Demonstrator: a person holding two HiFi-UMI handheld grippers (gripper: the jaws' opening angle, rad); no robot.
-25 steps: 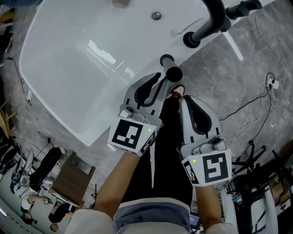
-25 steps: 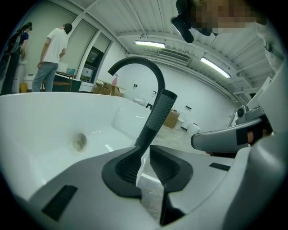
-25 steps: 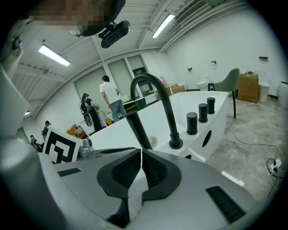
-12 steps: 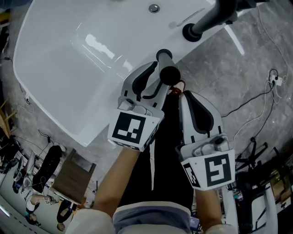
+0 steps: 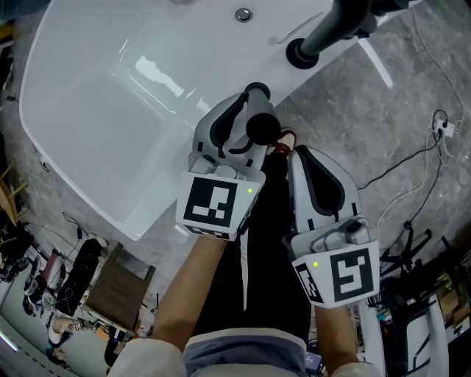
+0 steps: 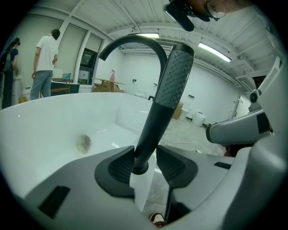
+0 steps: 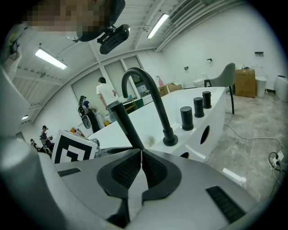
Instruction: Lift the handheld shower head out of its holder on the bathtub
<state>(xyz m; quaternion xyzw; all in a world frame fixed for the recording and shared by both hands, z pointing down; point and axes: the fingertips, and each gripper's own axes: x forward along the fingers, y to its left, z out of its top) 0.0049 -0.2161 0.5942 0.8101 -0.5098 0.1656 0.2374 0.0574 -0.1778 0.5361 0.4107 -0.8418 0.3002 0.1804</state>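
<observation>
The black handheld shower head [image 6: 173, 85] stands upright in its holder on the rim of the white bathtub [image 5: 110, 110]. From above, the shower head [image 5: 259, 127] shows as a dark round top. My left gripper [image 5: 246, 119] reaches around its handle. Its jaws have just been opening and now stand wide, with the handle between the pads [image 6: 118, 167] and a gap on the right side. My right gripper [image 5: 298, 158] hangs beside it, off the tub over the floor. The right gripper [image 7: 140, 155] is shut with nothing in it.
A tall black curved spout [image 5: 331, 33] rises from the tub rim at the upper right, with black knobs [image 7: 194, 108] beside it. The drain [image 5: 243, 14] lies at the tub's far end. Cables [image 5: 434, 132] trail over the grey floor on the right. People stand far behind the tub.
The left gripper's jaws have spread apart around the shower handle, and the gripper has sunk a little. The shower head stays in its holder. The right gripper has barely moved.
</observation>
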